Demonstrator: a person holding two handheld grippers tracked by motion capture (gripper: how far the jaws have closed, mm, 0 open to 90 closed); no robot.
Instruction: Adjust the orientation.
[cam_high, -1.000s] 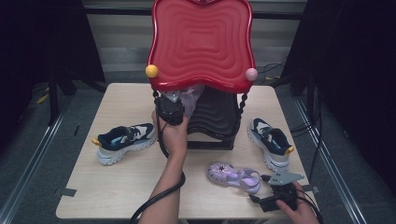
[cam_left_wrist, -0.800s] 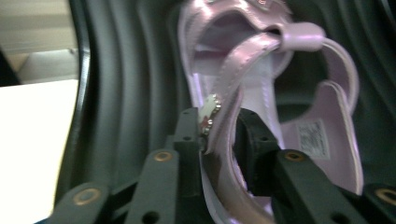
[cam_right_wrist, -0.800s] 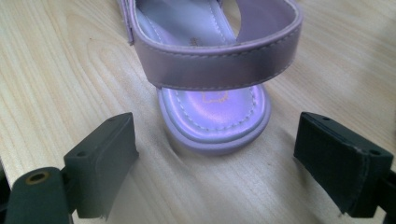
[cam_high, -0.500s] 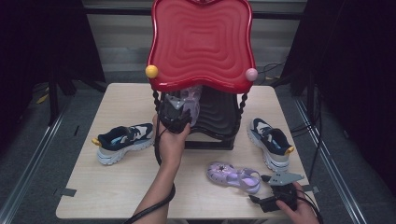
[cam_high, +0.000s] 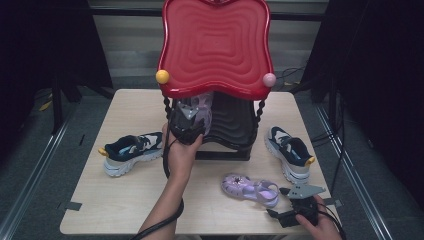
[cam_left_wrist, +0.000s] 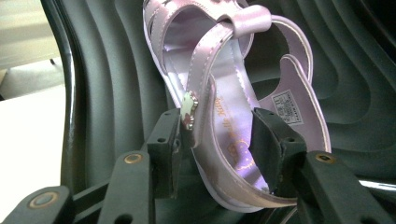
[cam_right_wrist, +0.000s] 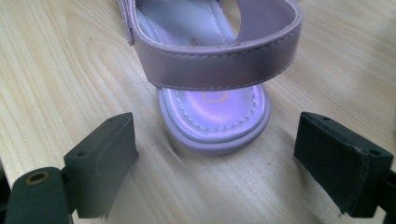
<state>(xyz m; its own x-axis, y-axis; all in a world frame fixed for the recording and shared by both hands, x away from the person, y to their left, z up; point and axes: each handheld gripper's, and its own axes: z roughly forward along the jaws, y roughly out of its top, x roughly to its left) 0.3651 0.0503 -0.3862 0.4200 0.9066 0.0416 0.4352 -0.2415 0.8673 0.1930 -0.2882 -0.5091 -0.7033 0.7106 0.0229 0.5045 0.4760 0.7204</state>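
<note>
A lilac sandal on the black shelf, the left tool around it

One lilac sandal (cam_left_wrist: 219, 93) leans on the ribbed black shelf (cam_high: 232, 125) under the red top (cam_high: 216, 45) of the rack, which stands at the far edge of the table (cam_high: 125, 195). The left tool (cam_left_wrist: 219, 140) has the sandal's heel part between its jaws; the jaws have just been opening, and a small gap shows at the pads, so it is released. The second lilac sandal (cam_high: 250, 188) lies flat near the near right corner of the table. The right tool (cam_right_wrist: 219, 163) stays just behind its heel with the jaws wide apart, touching nothing. A dark blue sneaker (cam_high: 131, 151) lies toward the left edge, and its pair (cam_high: 290, 152) toward the right edge.
</note>
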